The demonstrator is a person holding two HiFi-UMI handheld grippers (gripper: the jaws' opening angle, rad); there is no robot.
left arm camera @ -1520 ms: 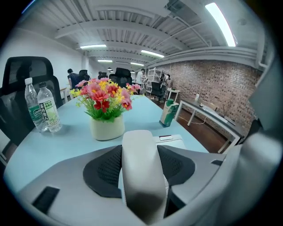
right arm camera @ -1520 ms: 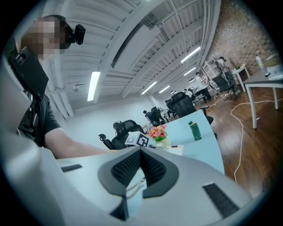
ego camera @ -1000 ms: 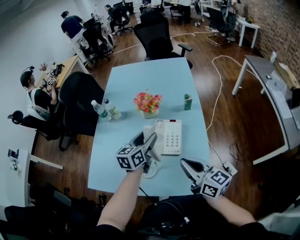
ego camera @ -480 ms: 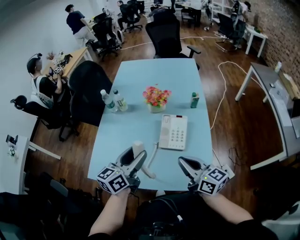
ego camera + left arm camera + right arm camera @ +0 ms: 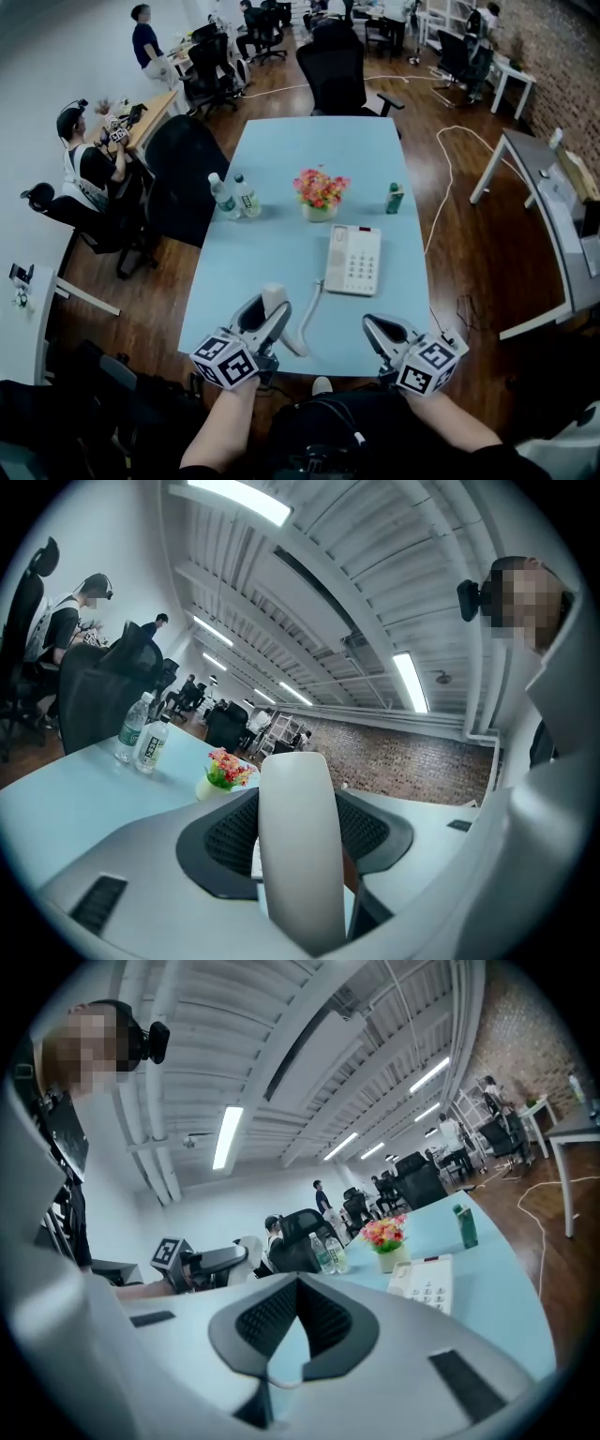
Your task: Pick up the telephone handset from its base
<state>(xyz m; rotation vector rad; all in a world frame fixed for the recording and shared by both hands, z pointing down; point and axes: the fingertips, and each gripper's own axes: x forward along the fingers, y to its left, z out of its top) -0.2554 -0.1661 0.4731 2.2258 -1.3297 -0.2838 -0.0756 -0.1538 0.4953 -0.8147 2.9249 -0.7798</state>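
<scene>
The left gripper [image 5: 266,320] is clenched on the white handset [image 5: 273,296], which is off its base and sits upright between the jaws, its rounded end sticking up above them. In the left gripper view the handset fills the gap between the two dark pads, which press against its sides. The left forearm [image 5: 221,420] reaches forward from the lower edge of the head view, with the marker cube [image 5: 225,360] just behind the jaws. The gripper points roughly level across the near edge of the light blue table [image 5: 281,169]. A curly cord [image 5: 305,322] runs from the handset up to the phone base [image 5: 353,260], which lies flat on the table ahead of the handset and to its right, apart from it, keypad facing up. The right gripper [image 5: 376,327] is held over the near right part of the table, close to the edge, also pointing forward and about level, with its forearm [image 5: 455,424] coming in from the lower right. Its jaws are closed tip to tip with nothing between them. Farther along the table stand a small pot of flowers [image 5: 321,192], two water bottles [image 5: 234,196] to the left of it and a green bottle [image 5: 395,199] to the right.
</scene>
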